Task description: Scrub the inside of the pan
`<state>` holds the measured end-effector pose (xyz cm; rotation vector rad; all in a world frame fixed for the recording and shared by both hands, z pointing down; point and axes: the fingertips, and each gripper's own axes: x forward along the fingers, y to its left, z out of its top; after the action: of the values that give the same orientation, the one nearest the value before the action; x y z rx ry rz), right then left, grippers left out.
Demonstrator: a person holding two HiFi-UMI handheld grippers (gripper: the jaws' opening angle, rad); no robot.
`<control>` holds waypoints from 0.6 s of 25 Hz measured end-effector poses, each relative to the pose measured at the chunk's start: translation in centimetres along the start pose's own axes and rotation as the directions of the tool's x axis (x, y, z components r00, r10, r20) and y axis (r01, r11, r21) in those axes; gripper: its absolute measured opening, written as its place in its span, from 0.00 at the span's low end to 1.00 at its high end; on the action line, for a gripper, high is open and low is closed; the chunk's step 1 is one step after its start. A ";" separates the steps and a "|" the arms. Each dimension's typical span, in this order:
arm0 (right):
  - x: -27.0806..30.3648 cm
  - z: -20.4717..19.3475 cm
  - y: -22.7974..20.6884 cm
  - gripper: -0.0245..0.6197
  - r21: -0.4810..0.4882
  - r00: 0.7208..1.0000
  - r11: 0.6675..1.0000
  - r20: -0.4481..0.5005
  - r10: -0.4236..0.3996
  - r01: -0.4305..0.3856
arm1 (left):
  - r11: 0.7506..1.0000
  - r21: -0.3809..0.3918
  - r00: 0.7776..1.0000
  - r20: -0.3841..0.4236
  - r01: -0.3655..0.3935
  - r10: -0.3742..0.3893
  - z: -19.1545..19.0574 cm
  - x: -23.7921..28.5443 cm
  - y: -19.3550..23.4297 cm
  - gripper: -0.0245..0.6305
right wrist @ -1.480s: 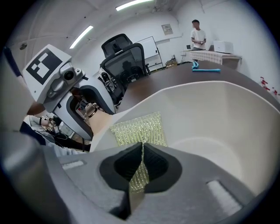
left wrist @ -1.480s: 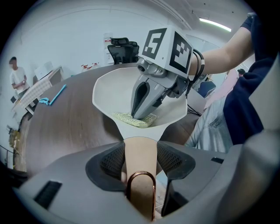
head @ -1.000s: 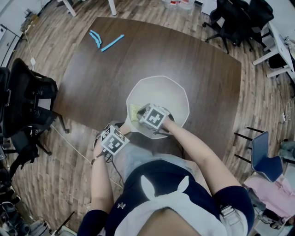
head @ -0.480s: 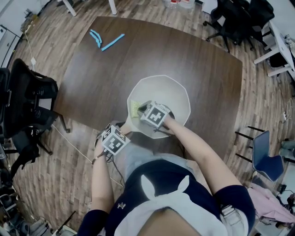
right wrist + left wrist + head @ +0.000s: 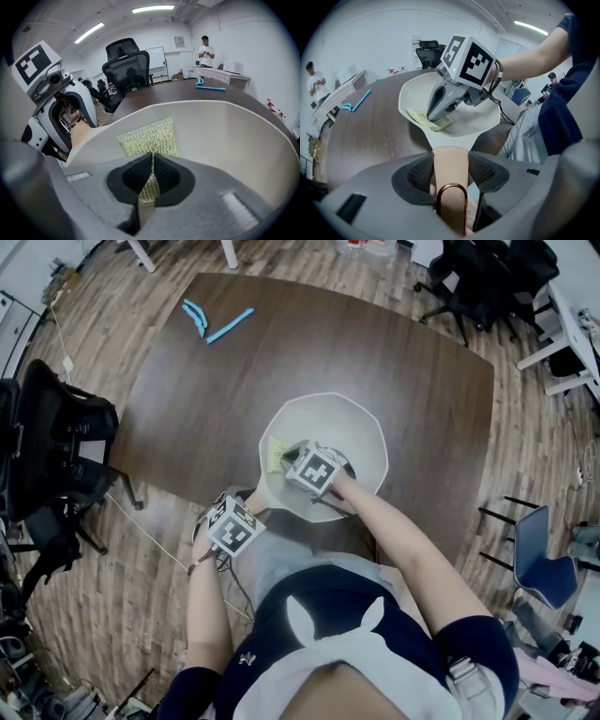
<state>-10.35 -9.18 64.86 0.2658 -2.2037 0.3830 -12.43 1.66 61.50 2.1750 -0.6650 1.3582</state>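
Your right tongs (image 5: 152, 161) are pinched shut on the yellow scrub cloth (image 5: 149, 136). The cloth lies on the inside wall of the white pan (image 5: 352, 427), close to its handle (image 5: 450, 180). Your left tongs (image 5: 450, 161) squeeze that handle tight. If you push too hard, I think the pan could tip, or the thin cloth could slip out.

Open tabletop (image 5: 403, 381) spreads beyond and beside the pan (image 5: 364, 427); blue items (image 5: 211, 322) lie well apart, far left
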 end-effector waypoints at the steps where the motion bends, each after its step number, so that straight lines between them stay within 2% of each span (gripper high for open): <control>1: 0.0 0.2 -0.2 0.05 -0.004 1.000 1.000 0.004 -0.005 0.005 | 1.000 -0.002 1.000 -0.001 0.001 -0.001 0.0 0.0 0.0 0.38; 15: -0.3 0.3 -3.4 0.05 0.021 0.993 0.993 -0.008 -0.116 0.116 | 1.000 -0.004 1.000 0.003 -0.003 0.003 0.3 0.0 0.1 0.38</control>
<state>-9.24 -12.42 65.04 0.4015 -2.1667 0.3432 -12.28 1.45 61.44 2.1745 -0.6714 1.3539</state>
